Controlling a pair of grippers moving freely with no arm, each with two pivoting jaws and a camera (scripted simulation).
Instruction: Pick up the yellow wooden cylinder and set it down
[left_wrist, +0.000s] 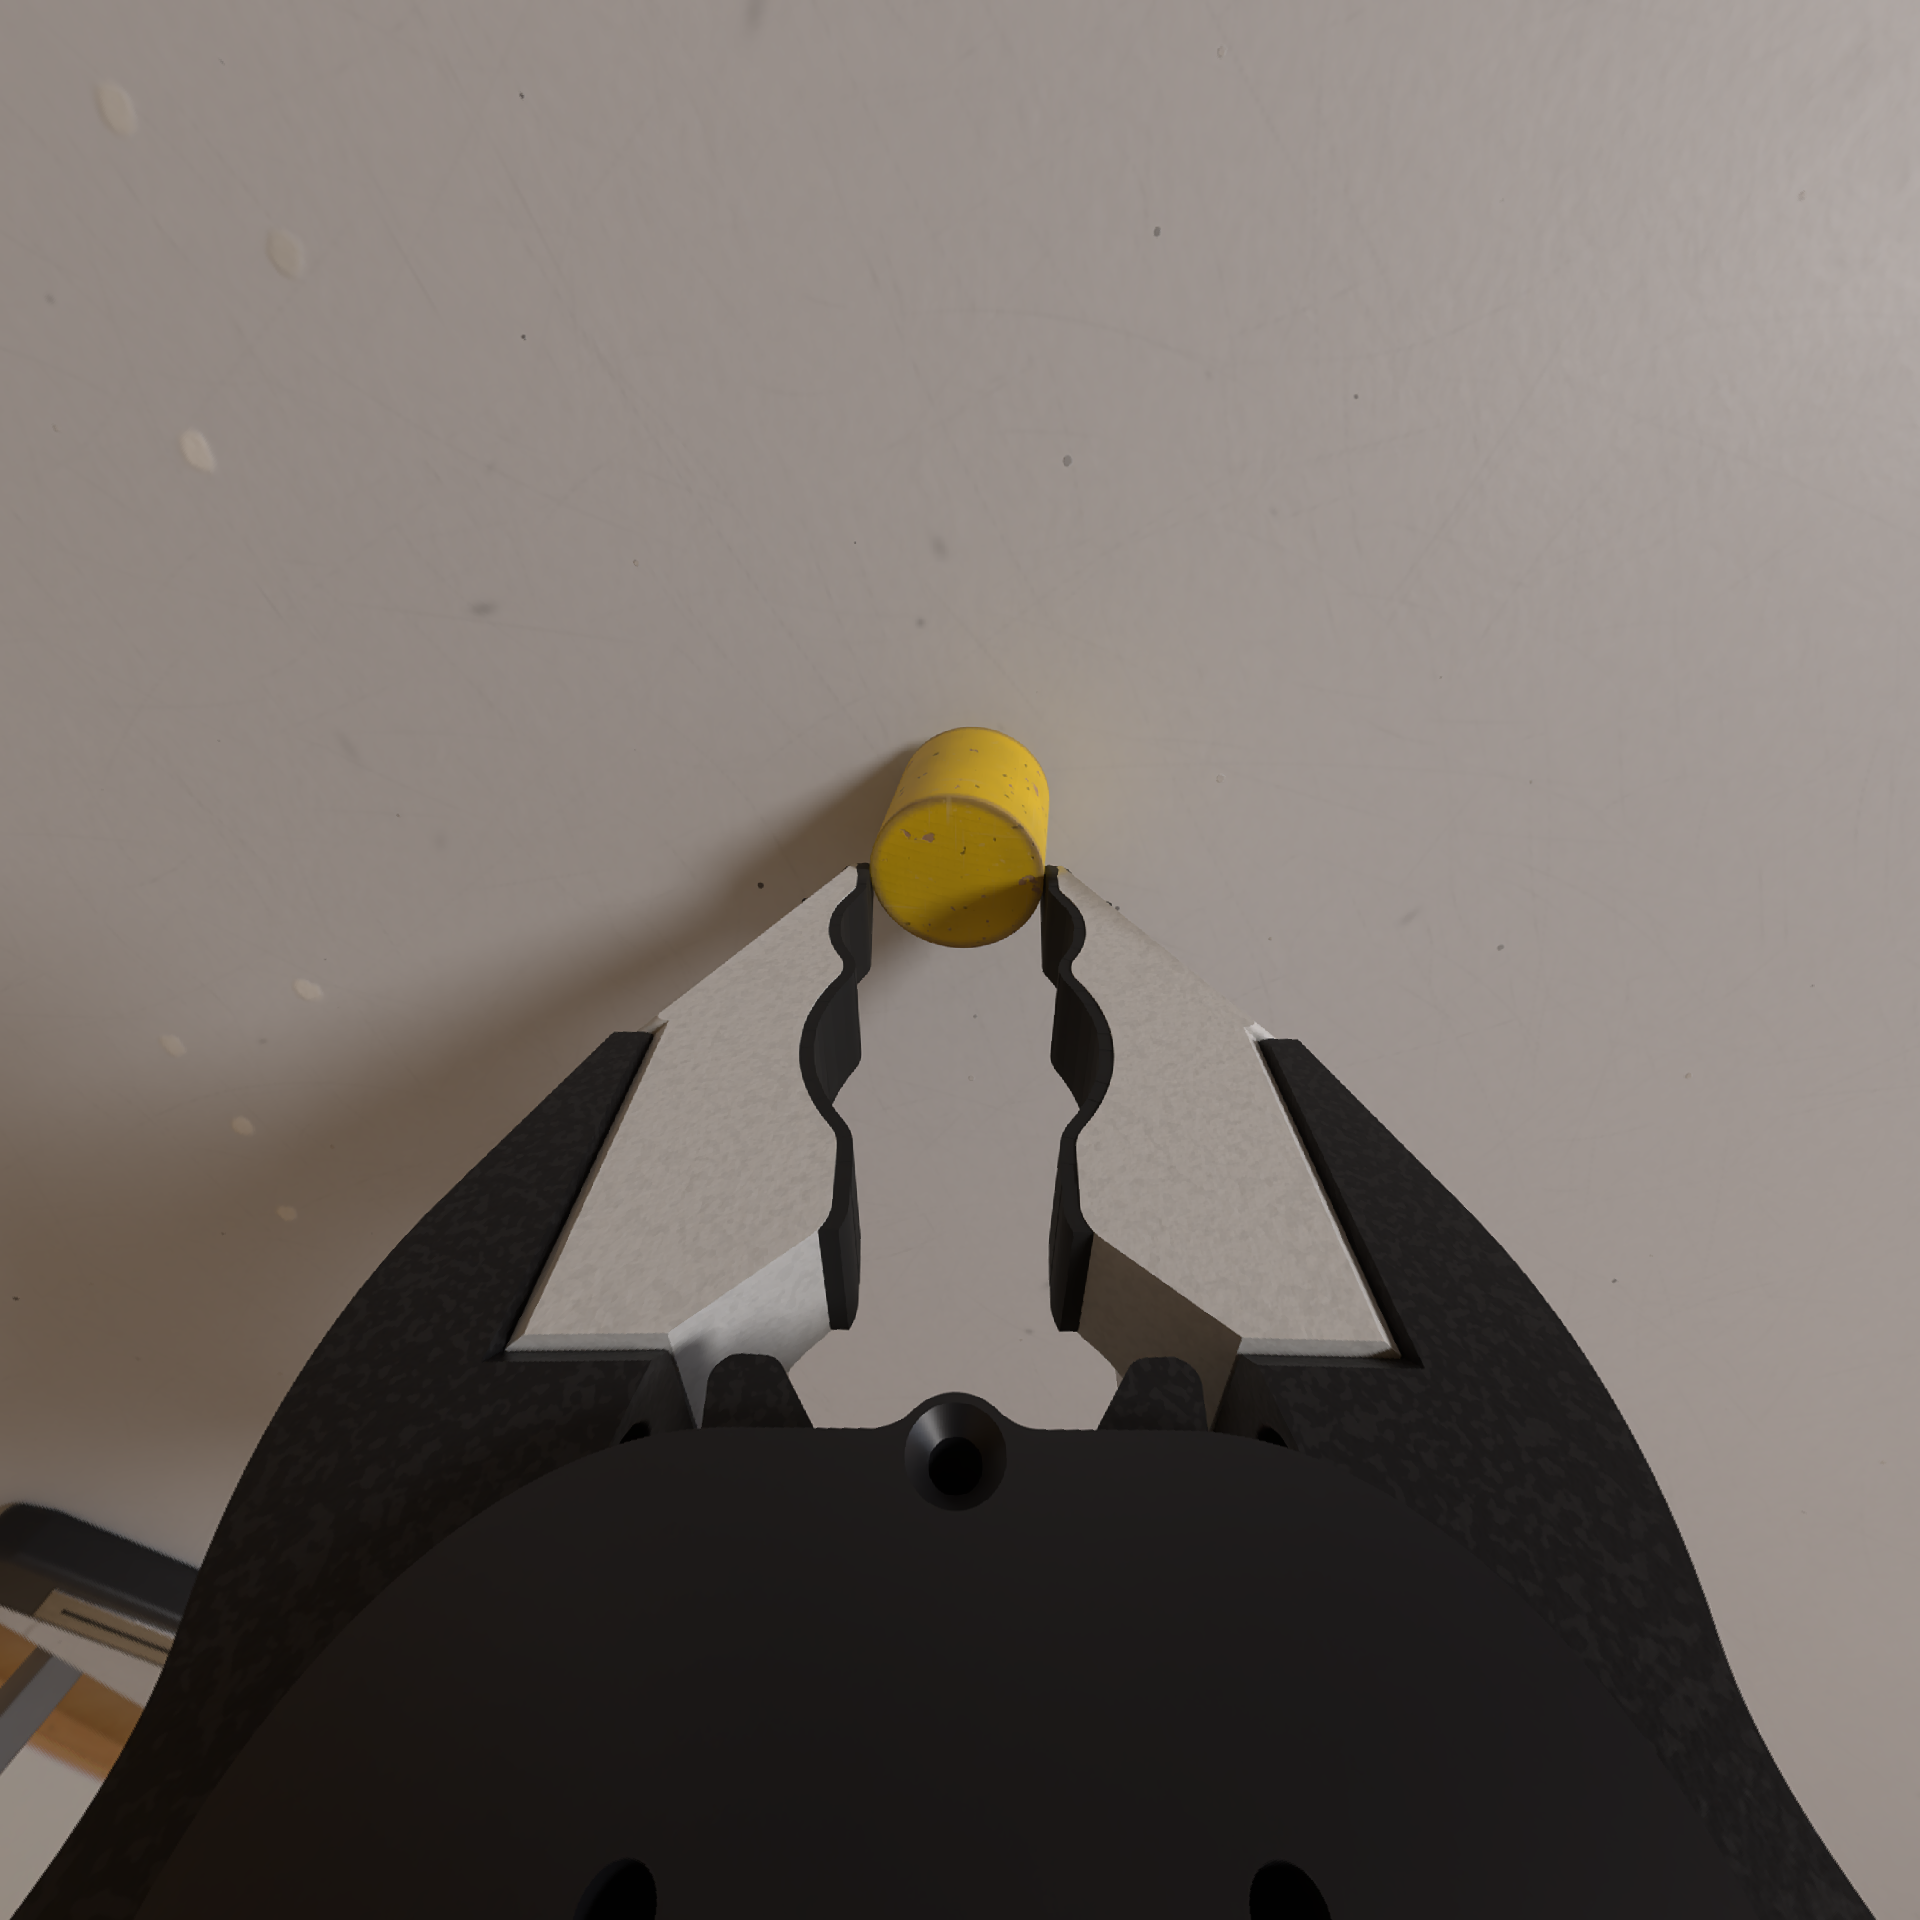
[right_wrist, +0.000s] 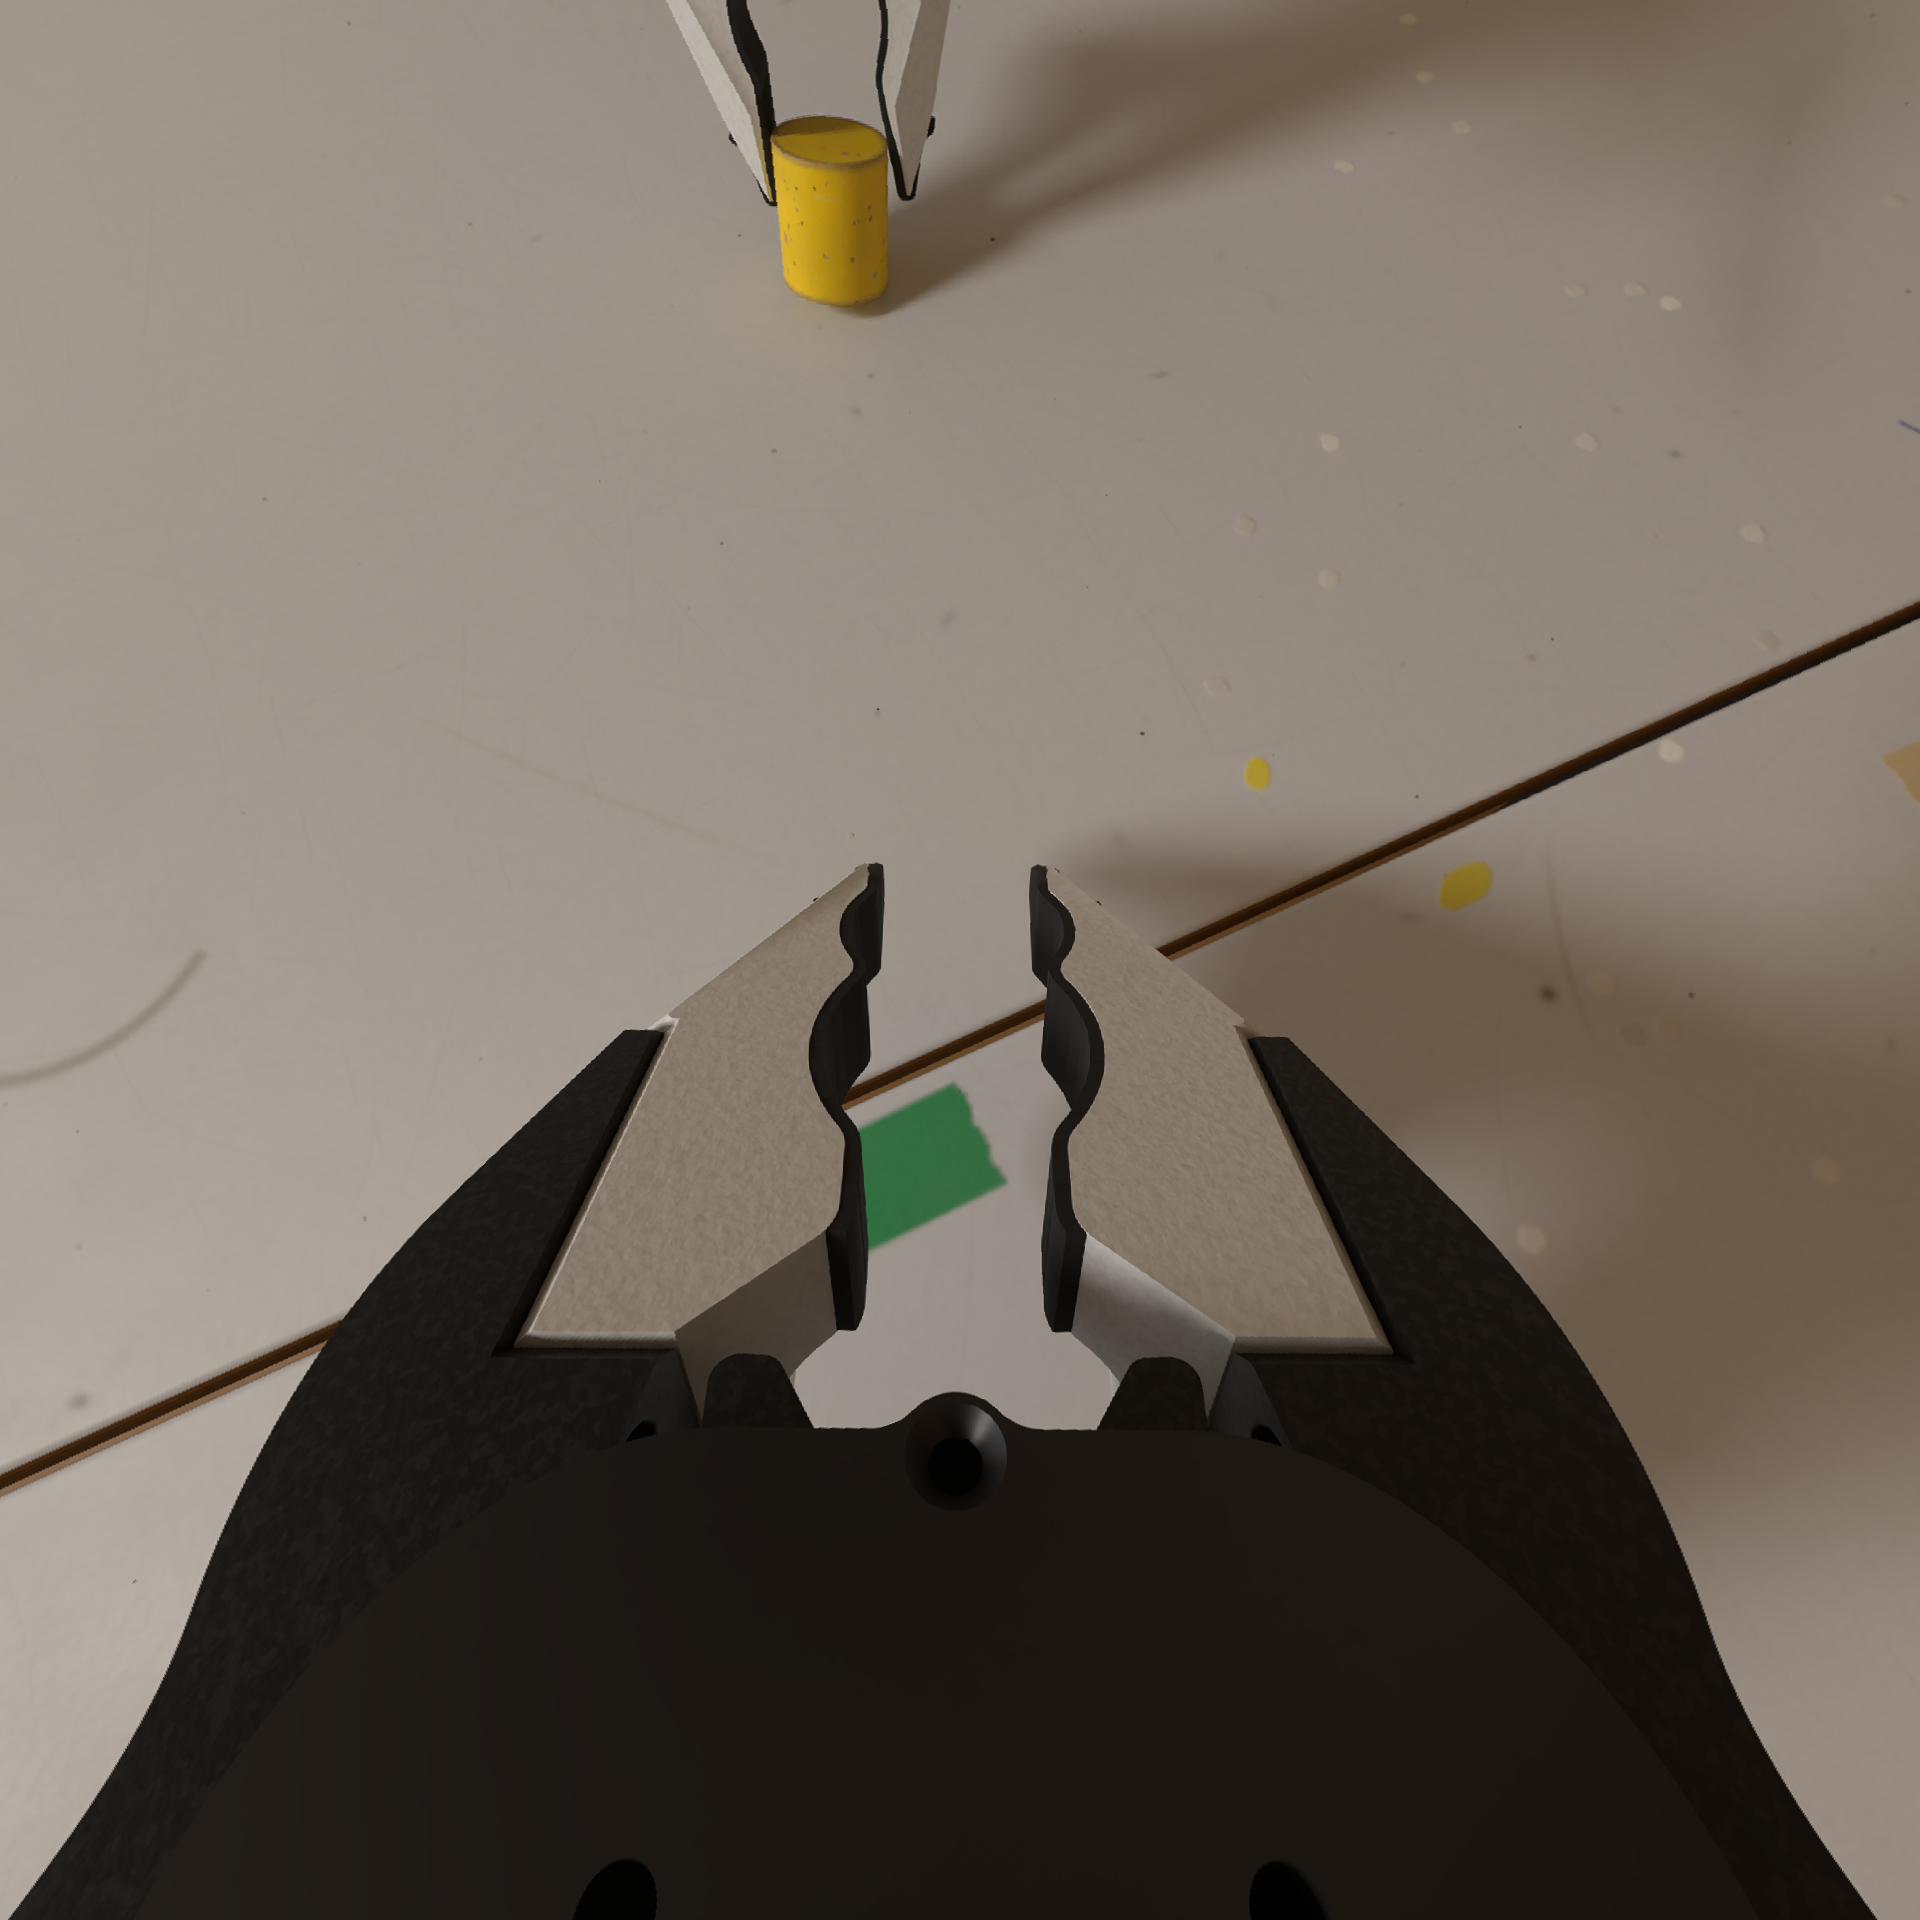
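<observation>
A pale, speckled table (right_wrist: 520, 520) crossed by a thin dark seam (right_wrist: 1455, 805) carries everything. The right gripper (right_wrist: 957, 883) hovers above that seam and a green tape strip (right_wrist: 925, 1158), jaws slightly parted and empty. Well beyond it, the left gripper (left_wrist: 957, 883) points down, its fingertips (left_wrist: 860, 883) closed against the upper sides of the yellow wooden cylinder (left_wrist: 961, 842), which stands upright with its base on the table.
</observation>
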